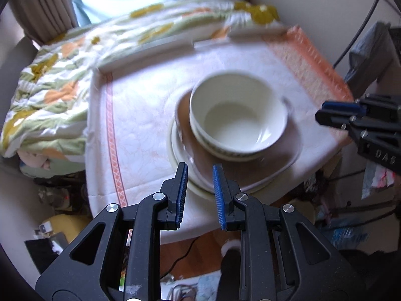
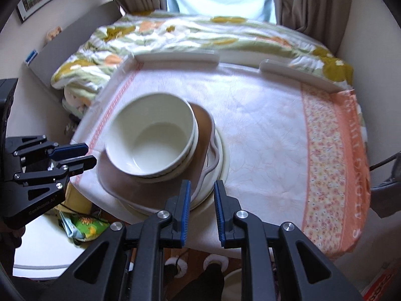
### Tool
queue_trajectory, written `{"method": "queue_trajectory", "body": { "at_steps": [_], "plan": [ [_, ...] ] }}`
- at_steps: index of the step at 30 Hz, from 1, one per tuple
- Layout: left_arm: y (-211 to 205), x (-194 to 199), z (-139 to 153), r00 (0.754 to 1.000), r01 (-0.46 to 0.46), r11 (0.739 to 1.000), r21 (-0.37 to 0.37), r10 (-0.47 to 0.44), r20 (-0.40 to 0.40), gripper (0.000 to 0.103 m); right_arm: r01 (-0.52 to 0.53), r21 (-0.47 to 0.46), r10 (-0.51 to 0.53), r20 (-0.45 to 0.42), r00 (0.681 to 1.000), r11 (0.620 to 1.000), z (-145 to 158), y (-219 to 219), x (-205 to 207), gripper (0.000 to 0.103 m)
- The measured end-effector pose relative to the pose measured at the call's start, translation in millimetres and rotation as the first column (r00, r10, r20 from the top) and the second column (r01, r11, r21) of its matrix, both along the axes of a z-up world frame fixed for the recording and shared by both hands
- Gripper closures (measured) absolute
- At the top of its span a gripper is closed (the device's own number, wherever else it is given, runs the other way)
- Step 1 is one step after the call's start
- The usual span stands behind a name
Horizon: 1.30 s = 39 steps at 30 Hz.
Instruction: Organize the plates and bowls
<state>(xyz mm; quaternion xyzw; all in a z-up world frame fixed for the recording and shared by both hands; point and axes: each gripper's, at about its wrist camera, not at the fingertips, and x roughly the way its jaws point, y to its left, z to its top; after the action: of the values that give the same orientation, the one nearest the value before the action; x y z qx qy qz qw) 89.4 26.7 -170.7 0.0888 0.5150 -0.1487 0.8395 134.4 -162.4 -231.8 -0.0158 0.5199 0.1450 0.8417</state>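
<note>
cream bowl (image 1: 238,115) stacked on plates (image 2: 215,160), both grippers' fingers (image 1: 181,193) narrow, empty

The left tongs (image 1: 200,173) point steeply downward, their two blue-padded fingers (image 1: 217,195) close together with only a narrow gap, and nothing sits between them. The right tongs (image 2: 201,190) tilt down the same way, fingers (image 2: 185,208) likewise nearly closed and empty. Each pair shows at the edge of the other's view, side by side and apart.
</note>
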Motion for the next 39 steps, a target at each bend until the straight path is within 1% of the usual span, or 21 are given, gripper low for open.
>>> {"method": "queue_trajectory", "body": {
  "at_steps": [3, 4, 5, 6, 7, 8, 9, 10, 11, 12, 13, 14, 15, 16, 17, 18, 20, 23, 28, 31, 39],
  "plan": [
    [-3.3, -13.6, 37.1, 0.996, -0.03, 0.999, -0.046, 0.034, 0.087, 0.084, 0.019, 0.011, -0.02, 0.06, 0.998, 1.0, 27.4, -4.3, -12.6, 0.086],
    [-4.7, -18.8, 50.8, 0.992, -0.042, 0.997, -0.071, 0.05, 0.12, 0.081, 0.024, 0.01, -0.025, 0.079, 0.997, 1.0, 35.5, -5.4, -14.4, 0.085],
    [-6.7, -22.7, 61.4, 0.987, -0.052, 0.995, -0.091, 0.065, 0.148, 0.068, 0.032, 0.013, -0.033, 0.103, 0.994, 0.999, 44.5, -7.7, -16.6, 0.083],
    [-8.5, -27.7, 74.8, 0.978, -0.068, 0.992, -0.11, 0.088, 0.187, 0.055, 0.039, 0.023, -0.042, 0.129, 0.991, 0.999, 54.7, -11.3, -20.5, 0.073],
    [-10.3, -31.7, 85.8, 0.968, -0.082, 0.989, -0.124, 0.109, 0.225, 0.023, 0.045, 0.034, -0.05, 0.154, 0.987, 0.998, 64.1, -15.3, -24.2, 0.056],
    [-11.3, -37.6, 98.2, 0.953, -0.095, 0.986, -0.139, 0.131, 0.273, 0.007, 0.056, 0.044, -0.063, 0.185, 0.981, 0.997, 74.7, -20.3, -29.1, 0.045],
    [-11.9, -45.5, 111.7, 0.933, -0.1, 0.982, -0.16, 0.148, 0.327, 0.006, 0.066, 0.055, -0.076, 0.215, 0.974, 0.996, 85.2, -24.8, -33.7, 0.031],
    [-11.8, -50.3, 122.0, 0.919, -0.098, 0.98, -0.172, 0.156, 0.362, 0.006, 0.076, 0.069, -0.091, 0.248, 0.964, 0.995, 97.3, -30.8, -39.0, 0.026],
    [-12.7, -54.9, 131.1, 0.906, -0.098, 0.979, -0.177, 0.161, 0.391, 0.006, 0.084, 0.075, -0.101, 0.265, 0.959, 0.994, 104.5, -34.0, -40.8, 0.025],
    [-13.8, -59.1, 139.5, 0.89, -0.108, 0.978, -0.177, 0.175, 0.422, 0.005, 0.096, 0.081, -0.116, 0.286, 0.951, 0.992, 112.4, -38.2, -44.2, 0.021],
    [-14.8, -63.1, 146.9, 0.872, -0.12, 0.976, -0.18, 0.191, 0.451, 0.002, 0.111, 0.092, -0.135, 0.309, 0.941, 0.99, 120.9, -43.3, -48.5, 0.015],
    [-15.3, -66.6, 153.0, 0.856, -0.128, 0.974, -0.187, 0.203, 0.475, 0.0, 0.119, 0.107, -0.148, 0.326, 0.934, 0.987, 128.0, -47.2, -52.2, 0.012],
    [-15.2, -70.8, 157.5, 0.841, -0.133, 0.971, -0.198, 0.216, 0.496, 0.0, 0.125, 0.127, -0.162, 0.343, 0.925, 0.984, 136.1, -53.2, -56.6, 0.01],
    [-15.6, -75.8, 161.9, 0.824, -0.139, 0.968, -0.21, 0.23, 0.518, 0.0, 0.136, 0.131, -0.174, 0.353, 0.919, 0.982, 141.3, -56.3, -58.6, 0.007],
    [-15.5, -80.1, 164.3, 0.81, -0.144, 0.965, -0.22, 0.242, 0.534, 0.0, 0.16, 0.125, -0.196, 0.375, 0.906, 0.979, 147.2, -59.8, -62.5, 0.004],
    [-16.1, -83.4, 165.7, 0.801, -0.147, 0.963, -0.225, 0.249, 0.544, 0.0, 0.172, 0.121, -0.207, 0.397, 0.894, 0.978, 151.2, -62.8, -64.4, 0.001],
    [-19.1, -87.7, 167.7, 0.792, -0.155, 0.961, -0.23, 0.26, 0.552, 0.0, 0.196, 0.111, -0.225, 0.455, 0.861, 0.974, 160.2, -65.6, -74.0, 0.001],
    [-23.1, -93.9, 166.8, 0.784, -0.165, 0.96, -0.225, 0.266, 0.561, 0.0, 0.214, 0.107, -0.239, 0.505, 0.829, 0.971, 168.4, -65.8, -84.2, 0.001],
    [-21.0, -102.3, 168.2, 0.769, -0.172, 0.952, -0.253, 0.29, 0.569, 0.0, 0.239, 0.095, -0.252, 0.546, 0.799, 0.966, 175.7, -67.7, -95.0, 0.001],
    [-20.5, -104.9, 171.1, 0.763, -0.168, 0.949, -0.266, 0.297, 0.575, 0.0, 0.236, 0.098, -0.249, 0.557, 0.792, 0.967, 178.4, -68.8, -99.0, 0.001],
    [-22.1, -105.7, 176.8, 0.748, -0.185, 0.953, -0.24, 0.295, 0.595, 0.0, 0.238, 0.11, -0.257, 0.563, 0.785, 0.965, 181.0, -70.9, -102.9, 0.001]
  ]
}}
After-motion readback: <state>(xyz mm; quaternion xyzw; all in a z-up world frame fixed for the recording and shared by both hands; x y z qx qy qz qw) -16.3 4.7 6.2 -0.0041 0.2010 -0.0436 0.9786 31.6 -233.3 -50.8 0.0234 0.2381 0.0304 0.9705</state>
